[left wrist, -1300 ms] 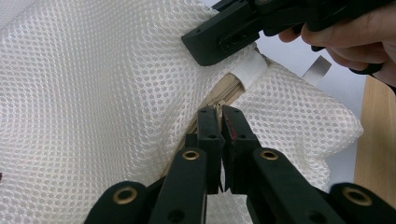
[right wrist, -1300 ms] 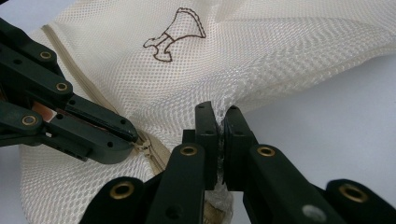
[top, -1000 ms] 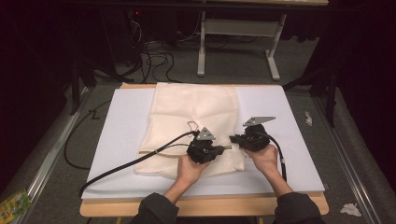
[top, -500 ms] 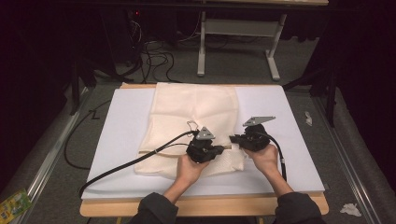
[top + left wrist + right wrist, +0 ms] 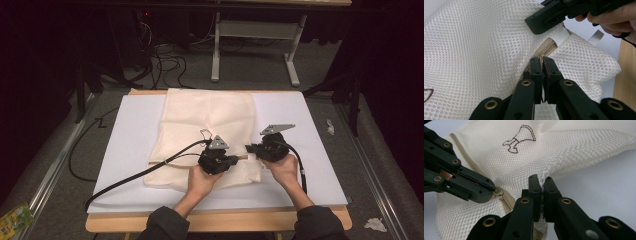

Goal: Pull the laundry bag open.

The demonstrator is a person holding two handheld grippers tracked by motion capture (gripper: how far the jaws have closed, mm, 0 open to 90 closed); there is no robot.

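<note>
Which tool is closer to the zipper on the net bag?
Left. The left tool is shut right on the zipper of the net bag. The right tool is shut on the bag's mesh edge, just beside the zipper's end.

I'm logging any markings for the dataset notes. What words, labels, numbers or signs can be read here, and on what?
No readable text anywhere.
Mesh bag: a brown outline drawing, a picture with no letters.
White tab at the end of the zipper: blank.
Yellow-green packet on the floor: print too small and blurred to read.
</note>
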